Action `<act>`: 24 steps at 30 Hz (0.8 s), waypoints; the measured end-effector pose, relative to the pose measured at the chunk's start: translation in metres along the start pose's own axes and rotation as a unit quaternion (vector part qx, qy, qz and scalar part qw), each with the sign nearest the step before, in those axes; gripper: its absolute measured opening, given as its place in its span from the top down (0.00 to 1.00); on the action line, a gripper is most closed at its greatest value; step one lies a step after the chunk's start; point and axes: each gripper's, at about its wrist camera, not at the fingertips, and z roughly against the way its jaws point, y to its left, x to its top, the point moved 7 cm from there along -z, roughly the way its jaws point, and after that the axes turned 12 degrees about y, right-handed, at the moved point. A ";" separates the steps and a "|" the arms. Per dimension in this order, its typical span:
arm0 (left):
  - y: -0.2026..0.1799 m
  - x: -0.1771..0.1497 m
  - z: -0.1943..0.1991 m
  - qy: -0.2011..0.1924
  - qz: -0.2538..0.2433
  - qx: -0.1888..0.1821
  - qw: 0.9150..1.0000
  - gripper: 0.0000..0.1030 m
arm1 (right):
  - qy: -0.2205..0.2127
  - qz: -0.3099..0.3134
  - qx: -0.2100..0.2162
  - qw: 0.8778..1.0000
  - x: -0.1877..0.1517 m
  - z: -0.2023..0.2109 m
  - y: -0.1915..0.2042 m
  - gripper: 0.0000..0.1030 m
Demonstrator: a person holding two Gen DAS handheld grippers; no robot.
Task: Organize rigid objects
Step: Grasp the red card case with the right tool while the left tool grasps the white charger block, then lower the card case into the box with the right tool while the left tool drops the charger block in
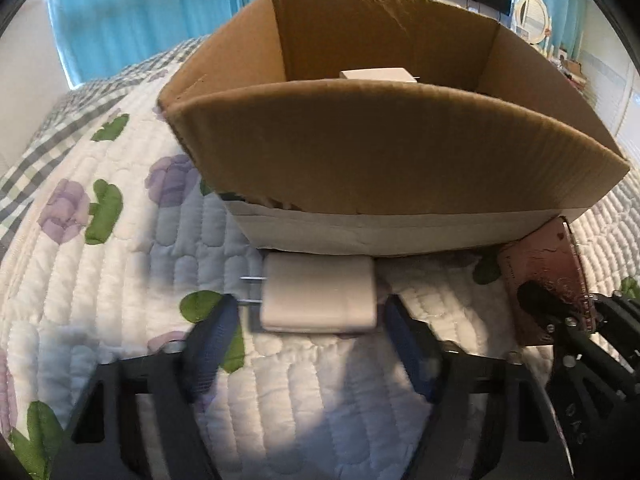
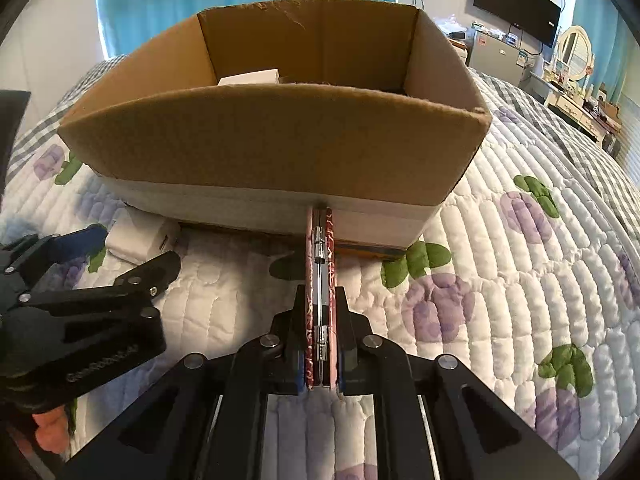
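A white power adapter (image 1: 318,294) with two metal prongs lies on the quilt against the front of a cardboard box (image 1: 392,148). My left gripper (image 1: 310,320) is open, its fingers on either side of the adapter's near end. It also shows in the right wrist view (image 2: 128,250), with the adapter (image 2: 138,240) beyond it. My right gripper (image 2: 320,320) is shut on a flat pink and red patterned hinged case (image 2: 320,264), held on edge just in front of the box (image 2: 280,140). The case shows in the left wrist view (image 1: 544,276). A white box (image 1: 376,75) lies inside the carton.
The carton stands on a quilted bedspread (image 2: 520,280) with purple flowers and green leaves. Blue curtains (image 1: 140,12) hang behind. A wall TV (image 2: 516,4) and a dresser with an oval mirror (image 2: 576,52) stand at the far right.
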 end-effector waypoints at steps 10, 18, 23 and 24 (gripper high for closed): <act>-0.001 -0.012 0.026 -0.012 -0.011 -0.010 1.000 0.47 | -0.006 0.001 0.002 1.000 -0.002 0.009 -0.002 0.91; 0.006 -0.026 0.058 -0.023 -0.007 -0.016 1.000 0.47 | -0.029 0.014 -0.001 0.999 -0.012 0.046 0.004 0.91; 0.003 -0.035 0.081 -0.036 -0.008 -0.019 0.999 0.47 | -0.045 0.013 0.002 0.999 -0.017 0.076 0.003 0.91; 0.003 -0.036 0.088 -0.042 -0.008 -0.018 0.999 0.47 | -0.049 0.011 0.006 0.999 -0.019 0.084 0.003 0.91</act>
